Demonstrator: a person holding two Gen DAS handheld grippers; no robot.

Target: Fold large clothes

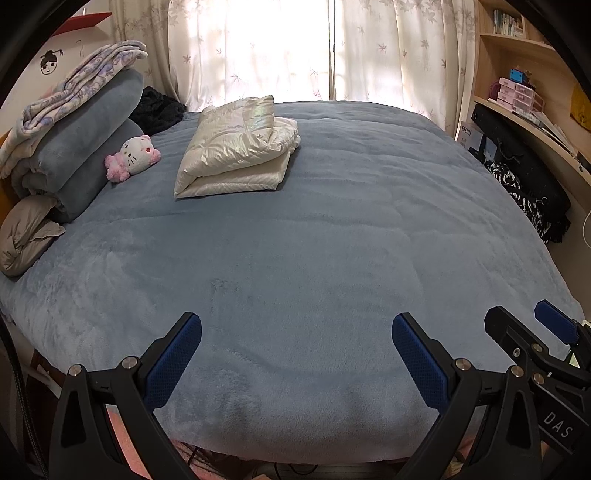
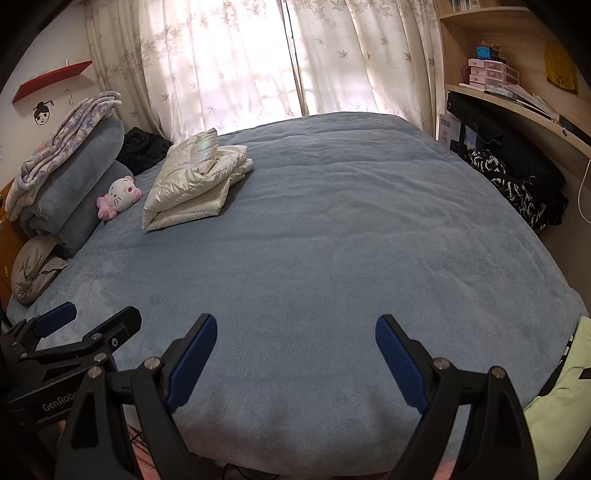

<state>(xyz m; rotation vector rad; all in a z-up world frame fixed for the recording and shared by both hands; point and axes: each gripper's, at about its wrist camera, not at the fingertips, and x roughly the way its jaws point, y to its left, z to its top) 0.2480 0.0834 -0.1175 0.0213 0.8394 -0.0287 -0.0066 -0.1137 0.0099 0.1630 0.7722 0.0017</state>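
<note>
Cream puffy jacket (image 1: 236, 147) lies folded at far left of bed (image 1: 332, 240), near plush cat (image 1: 133, 157); looks light, soft, slippery, best pinched at hem edge. Left tongs (image 1: 295, 354), right tongs (image 2: 295, 354) both wide open, empty, hovering at near edge

I'm looking into a home bedroom. A wide bed under a blue-grey plush blanket (image 1: 295, 240) fills nearly everything I see. At its far end, leaf-patterned curtains (image 1: 258, 48) glow with daylight. Far left, rolled bedding (image 1: 88, 147) is stacked by the wall, with a pink-and-white cat plush toy (image 1: 135, 157) leaning on it (a very lived-in touch). A face decal (image 1: 50, 63) and a red wall shelf (image 1: 83, 22) mark the left wall. On the right, wooden shelves (image 1: 517, 40) hold books and small boxes.
</note>
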